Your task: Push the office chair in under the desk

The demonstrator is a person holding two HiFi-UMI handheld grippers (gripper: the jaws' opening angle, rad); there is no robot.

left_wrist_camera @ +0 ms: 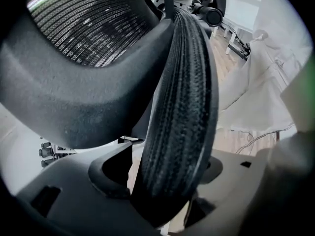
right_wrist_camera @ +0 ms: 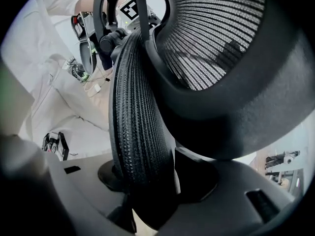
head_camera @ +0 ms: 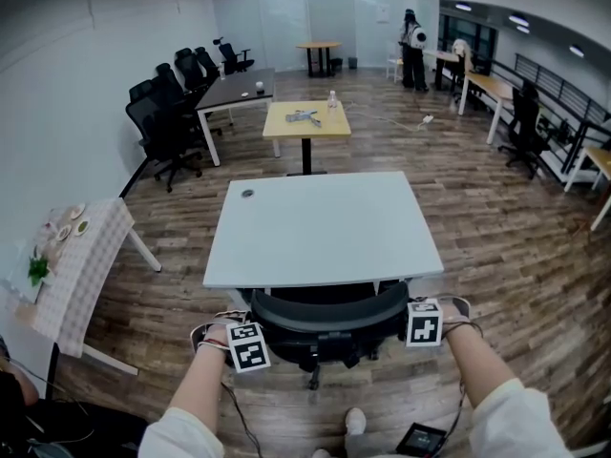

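Left gripper (head_camera: 245, 343) and right gripper (head_camera: 425, 321) gape loosely astride the office chair (head_camera: 325, 311) against the desk (head_camera: 325, 227).

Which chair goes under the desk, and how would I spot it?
Find the big pale desk in the middle of the room. The office chair sits at its near edge, alone; the other black chairs cluster by the left wall.

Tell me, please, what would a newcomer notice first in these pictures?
A black office chair stands at the near edge of the white desk in the middle of the room, only its backrest and base showing. The left gripper and right gripper straddle that backrest's rim, one at each end.
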